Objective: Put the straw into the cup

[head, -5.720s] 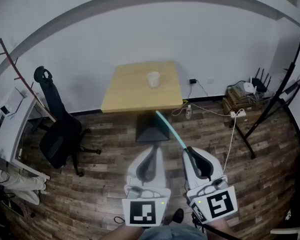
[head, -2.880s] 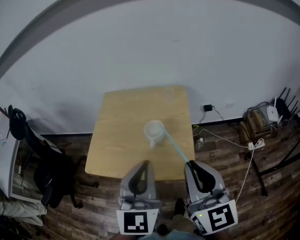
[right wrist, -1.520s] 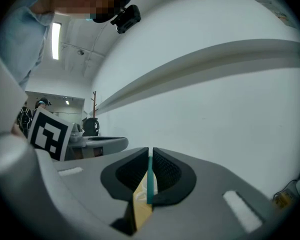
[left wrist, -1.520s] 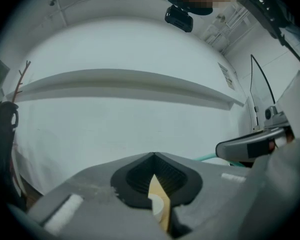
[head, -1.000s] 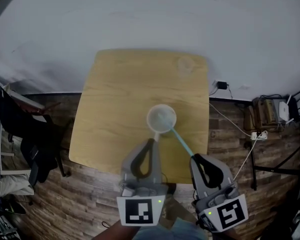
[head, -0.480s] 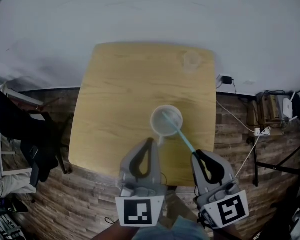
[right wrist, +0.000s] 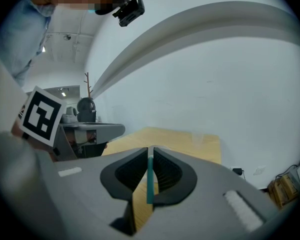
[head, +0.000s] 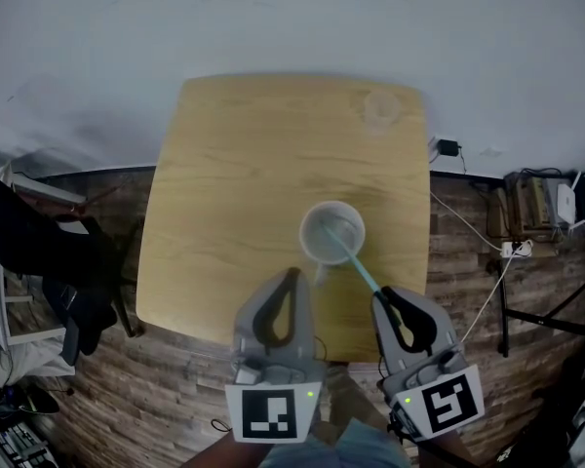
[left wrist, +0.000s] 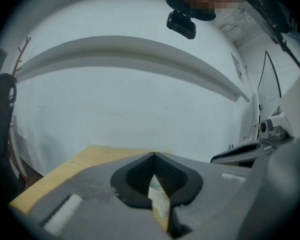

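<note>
A clear plastic cup [head: 331,233] stands on the wooden table [head: 234,164], towards its near right. My right gripper [head: 382,295] is shut on a teal straw [head: 356,261], which slants up and left from it. The straw's far end lies inside the cup's mouth. In the right gripper view the straw [right wrist: 150,179] stands upright between the closed jaws of that gripper [right wrist: 151,149]. My left gripper [head: 292,273] hovers just near-left of the cup, shut with nothing in it. In the left gripper view the cup [left wrist: 158,201] shows through the opening behind the tips of that gripper [left wrist: 153,155].
A second clear cup [head: 378,112] stands at the table's far right corner. A black chair [head: 39,261] is on the floor to the left. Cables, a power strip [head: 512,252] and boxes lie on the floor to the right. A white wall runs behind the table.
The person has walked up to the table with the straw held in the right gripper. Over the last second the straw's far end moved from beside the cup into its mouth.
</note>
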